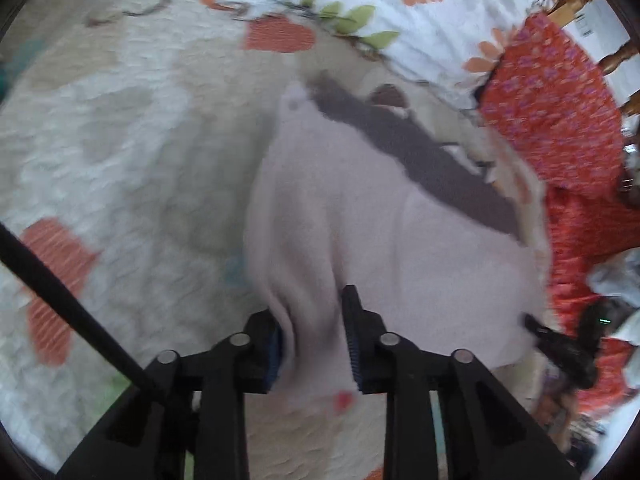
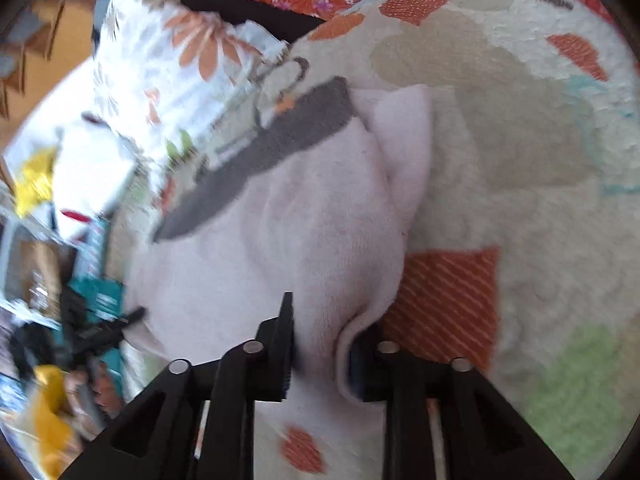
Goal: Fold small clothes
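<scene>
Pale pink knit, soft and light, makes up the small garment [image 1: 360, 220] spread mid-frame on the patterned blanket [image 1: 120, 140]. Its near hem is pinched by the left gripper [image 1: 312, 344] and the right gripper [image 2: 324, 348]; hem corners are judged best held, since it sags.

Both views are bright with soft, even daylight and no hard glare; its source cannot be told. Motion blur smears most of each picture, worst toward the cluttered outer edges. The pale pink knitted garment with a grey band [image 1: 380, 232] [image 2: 280, 240] shows faint shadowed creases. Fisheye distortion bends the patterned cream bedspread [image 1: 120, 140] [image 2: 520, 160] into a dark circular rim.
</scene>
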### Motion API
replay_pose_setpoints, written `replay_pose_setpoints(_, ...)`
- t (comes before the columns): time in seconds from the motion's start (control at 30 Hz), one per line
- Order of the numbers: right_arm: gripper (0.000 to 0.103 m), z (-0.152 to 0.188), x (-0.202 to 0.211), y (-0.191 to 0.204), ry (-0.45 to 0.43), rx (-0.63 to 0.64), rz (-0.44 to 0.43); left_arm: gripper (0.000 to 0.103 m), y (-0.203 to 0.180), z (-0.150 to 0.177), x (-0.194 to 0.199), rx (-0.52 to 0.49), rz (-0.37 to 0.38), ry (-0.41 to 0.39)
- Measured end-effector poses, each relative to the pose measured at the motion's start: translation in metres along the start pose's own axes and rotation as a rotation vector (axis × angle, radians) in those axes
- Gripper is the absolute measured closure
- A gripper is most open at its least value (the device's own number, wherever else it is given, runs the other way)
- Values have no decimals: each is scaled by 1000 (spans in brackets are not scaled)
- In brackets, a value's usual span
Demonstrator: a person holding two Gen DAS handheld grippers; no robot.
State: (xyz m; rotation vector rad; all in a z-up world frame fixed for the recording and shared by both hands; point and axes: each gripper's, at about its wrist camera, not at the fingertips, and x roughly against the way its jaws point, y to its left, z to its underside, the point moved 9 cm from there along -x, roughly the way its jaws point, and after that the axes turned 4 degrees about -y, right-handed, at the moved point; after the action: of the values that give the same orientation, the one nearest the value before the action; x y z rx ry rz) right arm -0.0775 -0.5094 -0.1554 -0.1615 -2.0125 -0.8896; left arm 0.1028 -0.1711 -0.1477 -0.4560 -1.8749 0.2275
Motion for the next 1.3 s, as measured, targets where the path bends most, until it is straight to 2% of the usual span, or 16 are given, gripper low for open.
replay_pose_setpoints(0.03, 68, 3, 6, -2, -4, -3, 1, 70, 1, 5, 7, -10, -20, -15)
replay_pose_setpoints(0.07, 67, 5, 15, -3, -20, -5, -9, 60, 2, 8, 15, -21, -22, -30)
replay_pose_setpoints(0.1, 67, 5, 25, -5, -45, -1, -5, 55, 0, 13, 26, -37, -21, -60)
replay_pose_setpoints(0.17, 67, 1, 48, -10, -120, 30, 53, 37, -3, 19, 47, -69, -38, -133)
replay_pose_setpoints(0.23, 67, -7, 60, -17, -178, 63, 138, 29, -10, 25, 68, -96, -73, -222)
replay_pose_setpoints(0.37, 66, -19, 64, -44, -285, 237, 469, 25, -30, 31, 75, -125, -91, -322)
replay_pose_setpoints(0.5, 66, -28, 52, -68, -278, 279, 590, 25, -41, 35, 59, -178, -124, -324)
replay_pose_setpoints(0.6, 65, -36, 48, -82, -282, 260, 583, 25, -42, 33, 53, -207, -165, -359)
replay_pose_setpoints(0.67, 57, -43, 36, -88, -278, 224, 547, 25, -42, 30, 52, -200, -164, -378)
replay_pose_setpoints(0.77, 41, -45, 20, -95, -282, 168, 497, 25, -47, 30, 53, -190, -129, -391)
replay_pose_setpoints(0.8, 30, -46, 17, -94, -290, 169, 489, 25, -48, 30, 55, -196, -130, -400)
replay_pose_setpoints(0.83, 19, -46, 12, -94, -282, 187, 495, 25, -49, 31, 57, -205, -134, -410)
replay_pose_setpoints(0.93, 0, -45, 8, -98, -259, 197, 564, 25, -54, 33, 63, -229, -142, -442)
replay_pose_setpoints(1.07, 0, -43, 11, -102, -291, 168, 517, 25, -58, 36, 68, -253, -149, -474)
replay_pose_setpoints(1.13, 0, -43, 11, -101, -283, 174, 529, 25, -57, 39, 72, -261, -161, -485)
replay_pose_setpoints(1.3, 0, -44, 10, -101, -284, 174, 527, 24, -53, 42, 75, -238, -129, -484)
